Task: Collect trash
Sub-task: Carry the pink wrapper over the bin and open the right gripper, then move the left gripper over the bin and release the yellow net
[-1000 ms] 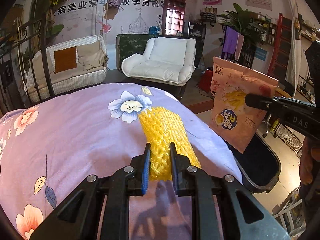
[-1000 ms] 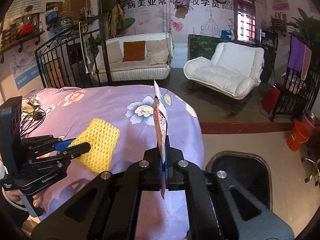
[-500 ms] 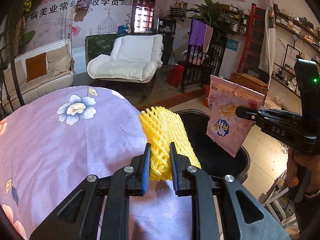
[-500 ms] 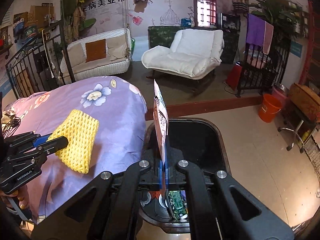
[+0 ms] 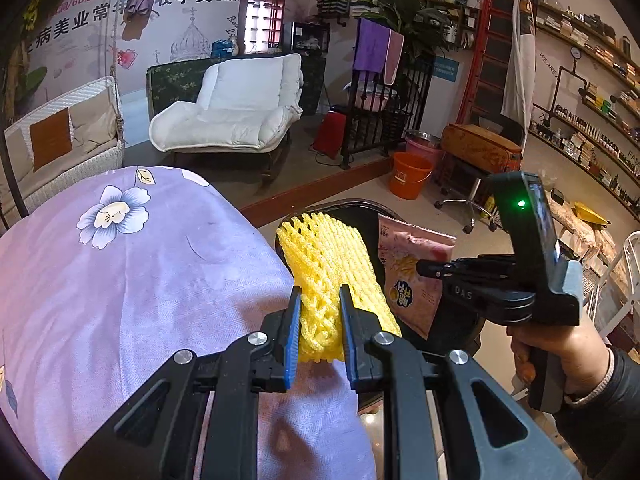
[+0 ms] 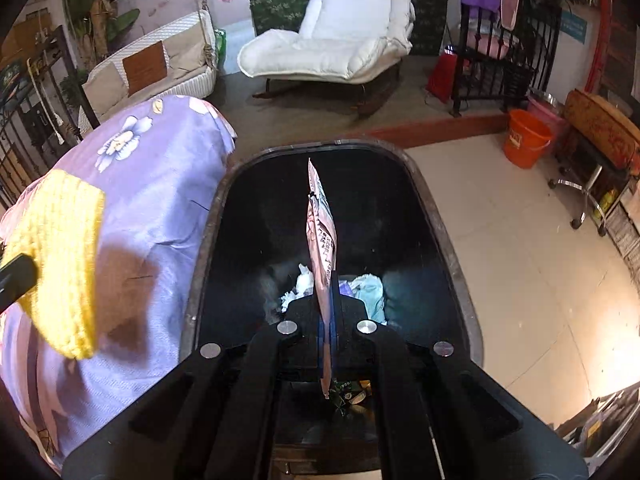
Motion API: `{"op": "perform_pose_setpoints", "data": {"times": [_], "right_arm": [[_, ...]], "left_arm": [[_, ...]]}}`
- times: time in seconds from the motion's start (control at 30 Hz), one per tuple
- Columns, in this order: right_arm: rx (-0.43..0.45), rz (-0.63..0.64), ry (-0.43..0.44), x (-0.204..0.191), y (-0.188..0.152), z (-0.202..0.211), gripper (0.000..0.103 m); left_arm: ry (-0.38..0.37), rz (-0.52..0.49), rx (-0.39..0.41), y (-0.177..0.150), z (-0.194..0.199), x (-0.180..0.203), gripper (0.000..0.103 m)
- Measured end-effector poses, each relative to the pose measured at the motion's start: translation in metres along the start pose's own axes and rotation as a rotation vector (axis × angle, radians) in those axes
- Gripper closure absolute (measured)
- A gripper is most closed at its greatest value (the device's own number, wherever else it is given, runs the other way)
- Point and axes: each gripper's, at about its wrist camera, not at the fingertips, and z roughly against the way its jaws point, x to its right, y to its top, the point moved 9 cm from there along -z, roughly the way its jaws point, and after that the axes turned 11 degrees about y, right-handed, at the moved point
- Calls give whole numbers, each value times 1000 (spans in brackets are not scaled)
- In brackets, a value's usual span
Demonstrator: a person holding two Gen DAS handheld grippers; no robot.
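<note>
1. While both hands carry trash, the purple floral bed [image 6: 152, 200] lies to the left of the black bin [image 6: 436, 208], whose open mouth sits just beside the bed's edge.
2. Bin already holds crumpled tissue and wrappers at its bottom.
3. Yellow foam net [image 5: 328, 276] is clamped in the left tongs [image 5: 318, 328]; its long axis runs forward from the tips. It hangs at the bed's edge, its far end reaching over the bin rim.
4. Pink snack bag [image 6: 322, 240] is pinched flat in the fully clenched right tongs [image 6: 329, 332], standing upright and edge-on, directly above the bin opening.
5. Judgement: right hand is nearer to release; the bag lies straight over the bin, so letting go should drop it in. The net needs a further shift rightward first.
</note>
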Motion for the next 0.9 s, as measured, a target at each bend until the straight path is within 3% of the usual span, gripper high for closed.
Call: {"op": "perform_pose_setpoints", "data": {"times": [0.27,0.33,0.4,0.47,0.9], "right_arm": [[-46,-36,-13,10,-15,-20,94],[-49,-39,-19,11,-15,-22,86],[-41,-42,-29,12,-15,-21,59],[-14,-37,-39,12,-13,-18,48],[126,-50,-113,30,-15,47,32]], "left_arm": [[-8,-21,-9,-2,-6,5,84],[-9,-23,-10,-2,-7,7,84],[-8,-23,-10,-2,-7,7,84],[-9,-28,-10,-2,-8,7,84],[-58,-98,-37,1,-33,36,84]]}}
